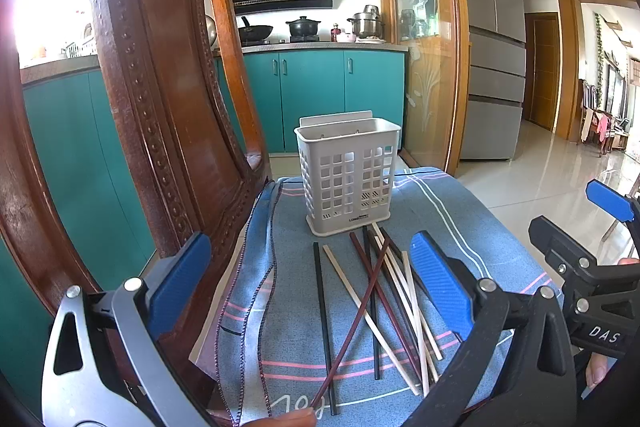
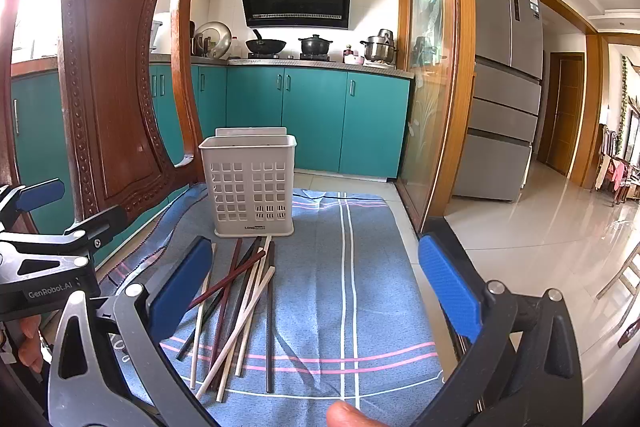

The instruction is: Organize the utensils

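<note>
A white slotted utensil holder (image 1: 347, 175) stands upright on a blue cloth (image 1: 460, 227); it also shows in the right wrist view (image 2: 250, 183). Several loose chopsticks (image 1: 380, 303), dark, reddish and pale, lie crossed on the cloth in front of it, also in the right wrist view (image 2: 240, 307). My left gripper (image 1: 312, 287) is open and empty, held above the near ends of the chopsticks. My right gripper (image 2: 316, 287) is open and empty, to the right of the pile. Each gripper shows at the edge of the other's view.
The cloth (image 2: 360, 267) covers a chair seat. The carved wooden chair back (image 1: 160, 107) rises close on the left. Beyond are teal kitchen cabinets (image 2: 312, 115), a stove with pots, a grey fridge (image 2: 504, 87) and a shiny tiled floor on the right.
</note>
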`<state>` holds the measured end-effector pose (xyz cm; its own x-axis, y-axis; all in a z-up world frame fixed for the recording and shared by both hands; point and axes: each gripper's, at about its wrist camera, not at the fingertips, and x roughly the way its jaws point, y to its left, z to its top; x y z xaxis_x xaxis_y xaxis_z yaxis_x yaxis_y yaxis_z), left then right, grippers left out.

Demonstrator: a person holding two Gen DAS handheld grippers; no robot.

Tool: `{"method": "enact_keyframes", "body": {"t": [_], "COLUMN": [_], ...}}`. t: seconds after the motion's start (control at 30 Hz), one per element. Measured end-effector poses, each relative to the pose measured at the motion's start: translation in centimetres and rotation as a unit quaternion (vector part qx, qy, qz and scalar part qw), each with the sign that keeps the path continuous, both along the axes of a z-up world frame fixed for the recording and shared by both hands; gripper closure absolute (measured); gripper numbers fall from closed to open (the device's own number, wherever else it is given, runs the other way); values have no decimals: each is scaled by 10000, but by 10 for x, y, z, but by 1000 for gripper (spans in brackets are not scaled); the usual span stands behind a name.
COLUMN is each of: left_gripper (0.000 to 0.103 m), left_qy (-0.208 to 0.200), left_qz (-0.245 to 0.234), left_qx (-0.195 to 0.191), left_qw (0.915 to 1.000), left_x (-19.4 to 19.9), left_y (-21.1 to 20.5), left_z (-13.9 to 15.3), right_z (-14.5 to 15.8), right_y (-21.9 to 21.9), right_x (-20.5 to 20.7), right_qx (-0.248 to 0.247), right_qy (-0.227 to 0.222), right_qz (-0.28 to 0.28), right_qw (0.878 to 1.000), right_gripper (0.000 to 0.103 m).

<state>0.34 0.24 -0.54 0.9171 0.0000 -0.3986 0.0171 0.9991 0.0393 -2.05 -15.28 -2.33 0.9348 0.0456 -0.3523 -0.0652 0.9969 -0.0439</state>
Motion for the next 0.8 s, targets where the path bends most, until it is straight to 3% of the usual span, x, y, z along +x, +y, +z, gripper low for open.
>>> {"method": "enact_keyframes", "body": {"t": [0.8], "left_gripper": [3], "left_qy": [-1], "left_qz": [-9], "left_qx": [1], "left_qw": [10000], "left_x": [-2], "left_y": [-2], "left_z": [1], "right_z": [0], "right_y": [2], "right_x": [0], "right_qx": [-47], "right_qy": [15], "right_qz": [11], "right_qw": [10000], "right_gripper": [2]}}
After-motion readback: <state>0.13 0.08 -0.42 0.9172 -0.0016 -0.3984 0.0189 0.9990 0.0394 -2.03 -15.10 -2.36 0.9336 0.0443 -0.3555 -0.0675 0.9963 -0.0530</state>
